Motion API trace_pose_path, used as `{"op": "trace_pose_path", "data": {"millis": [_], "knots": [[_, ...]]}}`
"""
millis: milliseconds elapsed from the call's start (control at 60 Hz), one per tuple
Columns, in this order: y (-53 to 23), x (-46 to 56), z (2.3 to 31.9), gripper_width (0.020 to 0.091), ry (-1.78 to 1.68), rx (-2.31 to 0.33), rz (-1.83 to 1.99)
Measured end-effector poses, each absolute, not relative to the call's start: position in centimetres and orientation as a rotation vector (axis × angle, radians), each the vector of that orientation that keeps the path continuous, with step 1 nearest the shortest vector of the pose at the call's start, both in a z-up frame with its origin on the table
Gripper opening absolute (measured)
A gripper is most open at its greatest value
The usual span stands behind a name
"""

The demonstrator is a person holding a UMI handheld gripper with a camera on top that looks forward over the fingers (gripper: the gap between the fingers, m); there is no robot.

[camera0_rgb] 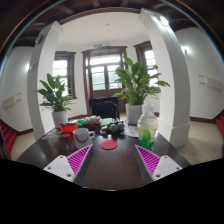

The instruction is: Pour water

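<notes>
My gripper point(111, 162) hangs open over a dark round table point(105, 165), its two magenta pads point(73, 160) wide apart with nothing between them. Just ahead of the fingers lies a small red coaster point(108, 145). Beyond the right finger stands a clear plastic bottle point(148, 128) with a greenish label. Beyond the left finger sits a white cup point(82, 134), with a red object point(68, 128) behind it. More small tea things point(112, 127) cluster at the far side of the table.
Two potted plants, one point(55, 97) at the left and one point(135, 90) at the right, stand beyond the table. White pillars point(43, 75) flank a dark wooden door with windows point(104, 75). A red chair point(8, 138) shows at the left.
</notes>
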State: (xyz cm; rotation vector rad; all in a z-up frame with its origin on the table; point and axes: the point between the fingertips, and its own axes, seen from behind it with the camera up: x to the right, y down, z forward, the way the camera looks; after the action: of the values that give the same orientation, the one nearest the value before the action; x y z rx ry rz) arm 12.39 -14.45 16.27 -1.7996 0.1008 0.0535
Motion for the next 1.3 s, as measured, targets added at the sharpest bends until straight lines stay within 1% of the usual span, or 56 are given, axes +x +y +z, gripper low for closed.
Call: {"op": "trace_pose_path", "data": {"millis": [50,167,200,233,350,483,550,583,650,700,767,817,883,917,1133,1217,1300], "knots": [[-14.5,15.2,15.2,0.0842,0.141,-1.8,0.029],[-12.7,21.7,13.9,0.0834,0.184,-1.779,-0.069],[-11.8,24.4,11.8,0.0834,0.175,-1.767,-0.091],[-10.7,26.0,11.3,0.0833,0.167,-1.757,-0.106],[-6.3,28.4,11.2,0.0834,0.13,-1.724,-0.111],[-2.2,28.6,10.8,0.0829,0.128,-1.726,-0.072],[-0.9,28.8,10.6,0.0796,0.12,-1.723,-0.081],[-0.5,28.9,10.5,0.0764,0.114,-1.72,-0.085],[0.2,28.8,10.2,0.0658,0.111,-1.719,-0.076],[0.6,28.2,10.2,0.0564,0.099,-1.713,-0.043],[0.7,28.3,10.2,0.0534,0.084,-1.703,-0.054],[0.6,27.9,10.4,0.0476,0.069,-1.704,-0.065],[0.6,27.8,10.5,0.0421,0.055,-1.704,-0.074],[0.8,27.8,10.7,0.0411,0.044,-1.701,-0.079],[0.9,27.4,10.6,0.041,0.016,-1.716,-0.116],[1.0,27.7,10.7,0.041,-0.049,-1.737,-0.222],[1.9,27.1,11.2,0.041,-0.196,-1.775,-0.365]]}}
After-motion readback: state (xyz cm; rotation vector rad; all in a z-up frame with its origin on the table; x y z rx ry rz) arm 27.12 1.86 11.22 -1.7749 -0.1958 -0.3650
